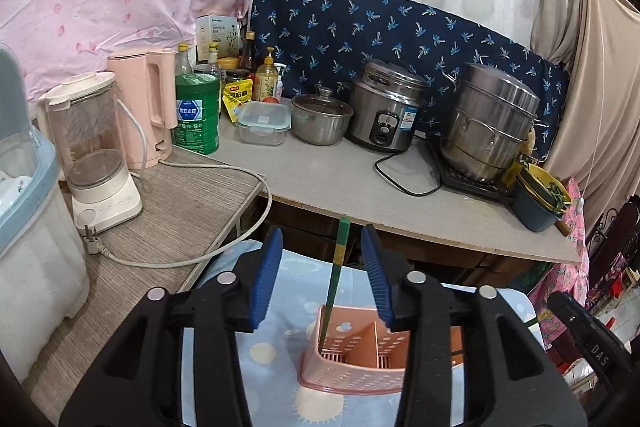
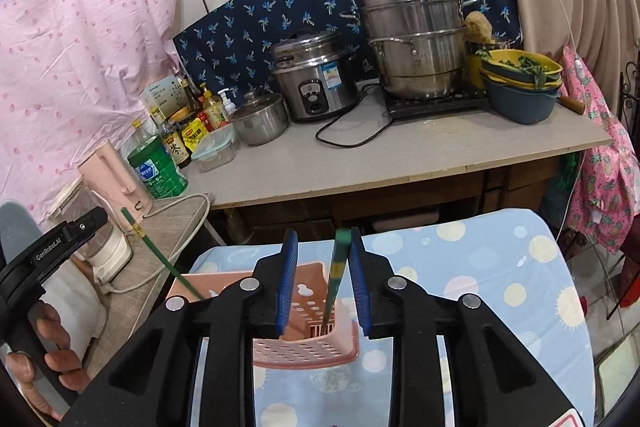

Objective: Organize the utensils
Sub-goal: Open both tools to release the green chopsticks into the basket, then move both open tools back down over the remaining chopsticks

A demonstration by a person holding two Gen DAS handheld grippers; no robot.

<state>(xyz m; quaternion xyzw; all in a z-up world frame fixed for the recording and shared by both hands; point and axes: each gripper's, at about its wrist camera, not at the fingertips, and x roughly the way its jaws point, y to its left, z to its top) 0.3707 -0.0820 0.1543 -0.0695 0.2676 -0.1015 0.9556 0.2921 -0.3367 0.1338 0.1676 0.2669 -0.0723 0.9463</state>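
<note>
Nearest in the right wrist view, the right gripper [image 2: 323,283] hangs over the pink perforated utensil caddy [image 2: 308,351], which sits on a blue dotted cloth [image 2: 480,267]. Its blue pads [image 2: 289,279] stand apart, and a green chopstick [image 2: 335,279] rises between them, leaning close to the right-hand pad; whether it touches that pad I cannot tell, so the grip looks released rather than clenched. The chopstick's tip is down inside the caddy's near compartment, its long axis almost upright and tilted slightly.

In the left wrist view, the left gripper [image 1: 325,279] is likewise spread wide, holding nothing, with a second green chopstick [image 1: 335,275] standing free between its fingers, its lower end in the caddy's [image 1: 344,371] left corner and leaning away toward the counter.

Both sticks are thus already housed; each gripper lies directly above its own. My judgement: the coming move is a straight lift clear, without brushing the leaning tops.

Beyond stand the wooden side table [image 1: 188,195], then the counter [image 2: 400,151] with rice cooker [image 2: 316,83] and steamer pot [image 2: 412,35].
</note>
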